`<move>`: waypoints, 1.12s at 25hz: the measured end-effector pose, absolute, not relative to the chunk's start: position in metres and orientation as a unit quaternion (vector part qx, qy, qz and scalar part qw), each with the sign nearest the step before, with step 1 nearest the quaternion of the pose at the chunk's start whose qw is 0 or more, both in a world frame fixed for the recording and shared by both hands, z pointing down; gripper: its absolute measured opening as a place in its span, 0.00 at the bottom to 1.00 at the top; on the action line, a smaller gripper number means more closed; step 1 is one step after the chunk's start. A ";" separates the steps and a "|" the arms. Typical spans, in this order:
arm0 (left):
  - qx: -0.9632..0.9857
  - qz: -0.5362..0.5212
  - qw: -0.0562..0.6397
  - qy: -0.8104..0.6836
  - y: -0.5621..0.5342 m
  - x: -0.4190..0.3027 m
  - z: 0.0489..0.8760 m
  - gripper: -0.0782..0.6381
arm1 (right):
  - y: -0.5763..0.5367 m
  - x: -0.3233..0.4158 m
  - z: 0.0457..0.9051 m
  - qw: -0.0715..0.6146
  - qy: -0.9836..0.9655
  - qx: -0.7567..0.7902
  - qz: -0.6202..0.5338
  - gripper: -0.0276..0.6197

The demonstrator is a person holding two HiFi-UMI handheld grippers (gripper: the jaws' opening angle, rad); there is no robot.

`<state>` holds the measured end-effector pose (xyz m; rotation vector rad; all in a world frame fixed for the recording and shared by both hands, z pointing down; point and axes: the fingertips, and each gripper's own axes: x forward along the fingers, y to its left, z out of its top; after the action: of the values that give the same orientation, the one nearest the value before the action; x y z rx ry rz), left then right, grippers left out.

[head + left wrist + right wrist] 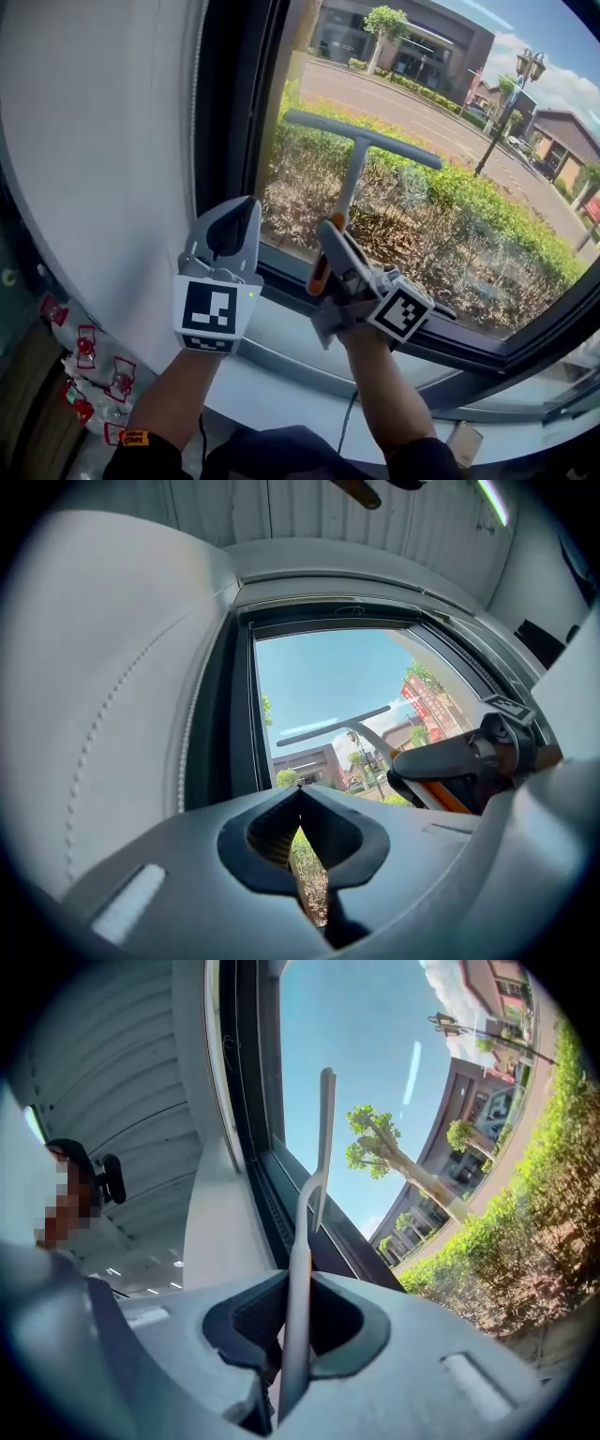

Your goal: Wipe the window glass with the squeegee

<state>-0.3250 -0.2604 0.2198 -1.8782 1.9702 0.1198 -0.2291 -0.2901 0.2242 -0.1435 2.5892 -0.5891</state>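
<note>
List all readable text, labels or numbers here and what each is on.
Nothing reads clearly.
Red building sign: too small to read.
Orange wristband: print blurred.
Red-and-white packets: labels too small.
Square markers: patterns only, no letters.

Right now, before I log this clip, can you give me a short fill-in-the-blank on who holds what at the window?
1. The squeegee is clamped in the ____ gripper.
2. The left gripper has its jaws ____, with nothing between them.
3. The squeegee's blade and handle together form the letter ____.
Missing words: right; shut; T.
</note>
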 end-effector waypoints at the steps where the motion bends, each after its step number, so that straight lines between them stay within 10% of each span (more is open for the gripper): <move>1: -0.676 0.042 0.207 0.706 -0.260 -0.328 0.222 0.13 | -0.292 -0.233 0.229 0.239 0.944 -0.058 -0.220 0.11; 28: -0.727 -0.024 0.077 0.682 -0.272 -0.315 0.388 0.13 | -0.260 -0.240 0.439 0.174 0.892 -0.133 -0.396 0.11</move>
<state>-0.3147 -0.2720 0.3882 -2.1788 2.0421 -0.0727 -0.2403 -0.2599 0.4395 -0.3780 2.5282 -1.1215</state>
